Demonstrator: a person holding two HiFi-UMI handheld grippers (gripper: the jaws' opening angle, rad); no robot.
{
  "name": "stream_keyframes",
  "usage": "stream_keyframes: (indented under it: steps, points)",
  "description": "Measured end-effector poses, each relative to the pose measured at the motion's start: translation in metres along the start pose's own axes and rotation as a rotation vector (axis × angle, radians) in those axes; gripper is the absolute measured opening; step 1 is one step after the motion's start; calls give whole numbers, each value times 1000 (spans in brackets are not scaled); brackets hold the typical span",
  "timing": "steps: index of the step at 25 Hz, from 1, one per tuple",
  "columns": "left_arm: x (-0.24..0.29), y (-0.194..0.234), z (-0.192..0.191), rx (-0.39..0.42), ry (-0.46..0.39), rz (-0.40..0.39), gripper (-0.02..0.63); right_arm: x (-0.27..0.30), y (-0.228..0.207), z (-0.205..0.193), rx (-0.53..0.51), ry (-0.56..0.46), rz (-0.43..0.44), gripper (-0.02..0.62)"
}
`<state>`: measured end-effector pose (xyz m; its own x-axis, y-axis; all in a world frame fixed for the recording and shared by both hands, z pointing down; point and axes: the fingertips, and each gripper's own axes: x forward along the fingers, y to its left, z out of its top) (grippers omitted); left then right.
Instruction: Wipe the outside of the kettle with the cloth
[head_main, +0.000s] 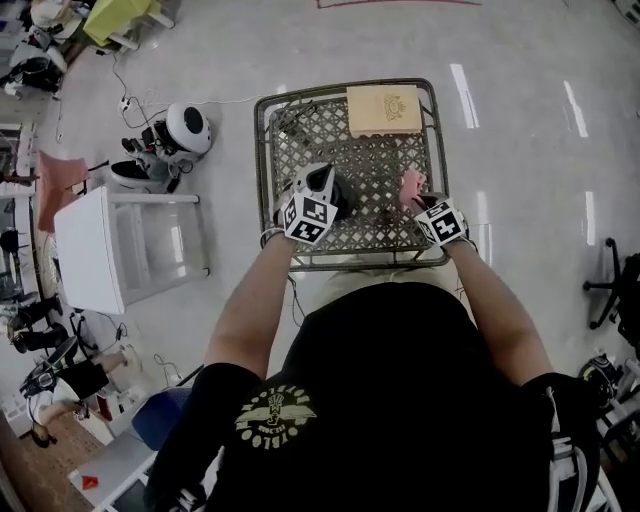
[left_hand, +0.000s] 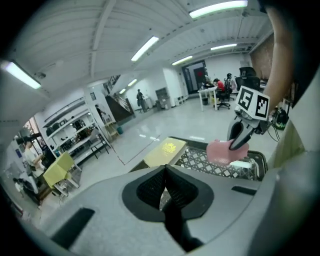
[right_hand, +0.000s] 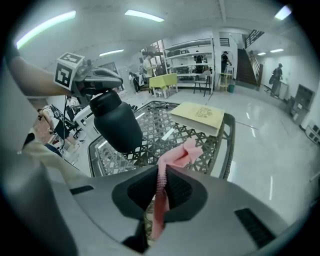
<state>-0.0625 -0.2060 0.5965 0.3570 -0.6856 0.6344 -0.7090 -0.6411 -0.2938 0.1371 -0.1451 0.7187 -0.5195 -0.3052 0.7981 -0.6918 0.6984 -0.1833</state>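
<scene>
big open hall, shiny grey floor, and in front of me a metal lattice worktop (head_main: 375, 195) with a flat yellowish box (head_main: 383, 110) at its far end.

the kettle (right_hand: 117, 125), dark and matte, isn't standing on the worktop. it hangs just above the lattice, gripped at its top by my left fingers (right_hand: 106, 84), which are clamped shut on it. the pink cloth (right_hand: 175, 157) is pinched in my right fingers (left_hand: 234, 142), closed tight, with a fold poking out front and a tail hanging below. cloth and kettle are near each other but apart, with the cloth off to the kettle's right in the head view.

progress-wise, my read is the setup is done: kettle lifted, cloth in hand. there's no wiping contact right now though. i can't tell whether any side has been rubbed yet, since no streaks or marks show on it. so i'd guess nearly the whole job is left: get the cloth onto the body, work round it, and roll the kettle with my left so the far side gets covered too.
</scene>
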Motion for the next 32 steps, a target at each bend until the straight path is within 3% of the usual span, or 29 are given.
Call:
stream_keyframes:
  steps: [6,9,15,18,22,28,32]
  points:
    - [-56,53,9,-269,-128,249,5,3,-2,1,-8,-21,14,29]
    - [-91,56,11,-406,-177,280,5,4,-4,1,4,-30,1,112]
    - [-140,49,17,-533,-278,308,5,-4,-11,12,24,-64,-45,169]
    - [-157,56,28,-555,-338,326,5,-25,-9,35,34,-155,-68,148]
    - [-177,72,56,-550,-438,322,5,-78,5,84,16,-345,-126,26]
    - [-207,87,94,-459,-552,324,5,-145,33,151,-42,-526,-188,11]
    - [-215,91,104,-420,-565,271,5,-174,52,185,-65,-598,-220,11]
